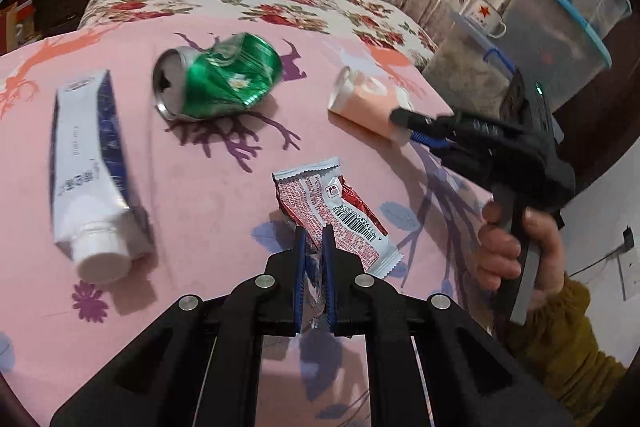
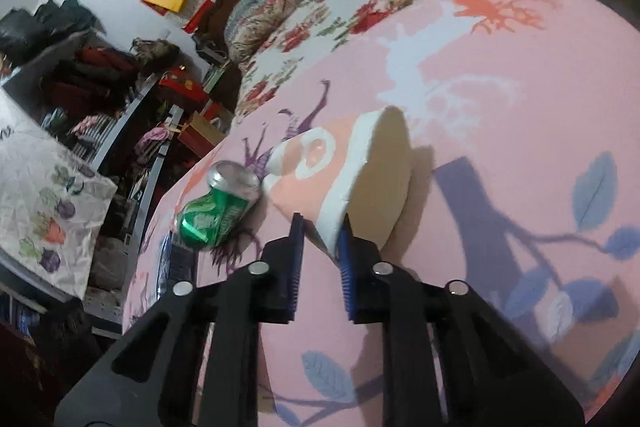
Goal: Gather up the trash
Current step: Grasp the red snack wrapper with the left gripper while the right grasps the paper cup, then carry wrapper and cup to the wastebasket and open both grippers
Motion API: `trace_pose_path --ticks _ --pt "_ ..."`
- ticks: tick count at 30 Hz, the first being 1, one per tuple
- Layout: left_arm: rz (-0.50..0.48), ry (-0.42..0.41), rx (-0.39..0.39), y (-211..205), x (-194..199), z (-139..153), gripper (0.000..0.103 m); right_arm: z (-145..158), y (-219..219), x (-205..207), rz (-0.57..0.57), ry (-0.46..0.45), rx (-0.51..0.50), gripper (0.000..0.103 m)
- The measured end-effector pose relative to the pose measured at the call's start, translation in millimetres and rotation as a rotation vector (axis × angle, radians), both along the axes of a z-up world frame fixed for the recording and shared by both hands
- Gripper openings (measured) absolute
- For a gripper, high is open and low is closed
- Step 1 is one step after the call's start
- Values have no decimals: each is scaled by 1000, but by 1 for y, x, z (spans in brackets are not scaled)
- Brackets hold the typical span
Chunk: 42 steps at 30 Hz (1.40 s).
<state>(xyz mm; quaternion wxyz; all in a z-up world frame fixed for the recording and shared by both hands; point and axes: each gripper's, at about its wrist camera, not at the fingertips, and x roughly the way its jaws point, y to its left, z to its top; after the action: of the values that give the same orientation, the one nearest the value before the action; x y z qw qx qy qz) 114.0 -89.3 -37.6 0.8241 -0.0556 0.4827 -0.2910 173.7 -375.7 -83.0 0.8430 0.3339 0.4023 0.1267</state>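
Left wrist view: the left gripper (image 1: pixel 314 231) pinches a red snack wrapper (image 1: pixel 340 213) on the pink sheet (image 1: pixel 208 195), with toothpaste tube (image 1: pixel 86 171) and green can (image 1: pixel 218 75) uncollected; right wrist view: the right gripper (image 2: pixel 320 221) straddles the paper cup's (image 2: pixel 340 171) rim, narrowly parted, nothing apparently binned.

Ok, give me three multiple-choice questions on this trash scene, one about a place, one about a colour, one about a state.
1. The toothpaste tube lies where relative to the crushed can in the left wrist view? A left B right C on top
2. The can's colour? A red B green C blue
3. The left hand-held gripper is? A wide open B shut on the snack wrapper C holding the can

A: the tube lies to the can's left.
B: green body.
B: the wrapper is pinched between its fingers.
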Motion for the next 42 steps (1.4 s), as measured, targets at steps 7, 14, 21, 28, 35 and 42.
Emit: trace_pose_path --ticks 7,14,21,28,35,42 --pt "-40 25 -5 -16 -4 -5 7 11 -6 -77 2 -39 -3 7" --pt "-134 20 20 -60 -14 -4 7 12 -48 -165 -129 -74 -38 7" --pt "-261 -38 32 -150 -6 19 7 25 -120 -194 -315 -137 -66 7" --pt "-391 -92 13 -267 7 48 7 45 -207 -204 -471 -211 -123 7" --pt "-519 -130 50 -407 16 51 8 31 -297 -193 -580 -161 -152 7" --pt "-550 -92 119 -513 27 18 65 -17 -347 -166 -596 0 -119 22"
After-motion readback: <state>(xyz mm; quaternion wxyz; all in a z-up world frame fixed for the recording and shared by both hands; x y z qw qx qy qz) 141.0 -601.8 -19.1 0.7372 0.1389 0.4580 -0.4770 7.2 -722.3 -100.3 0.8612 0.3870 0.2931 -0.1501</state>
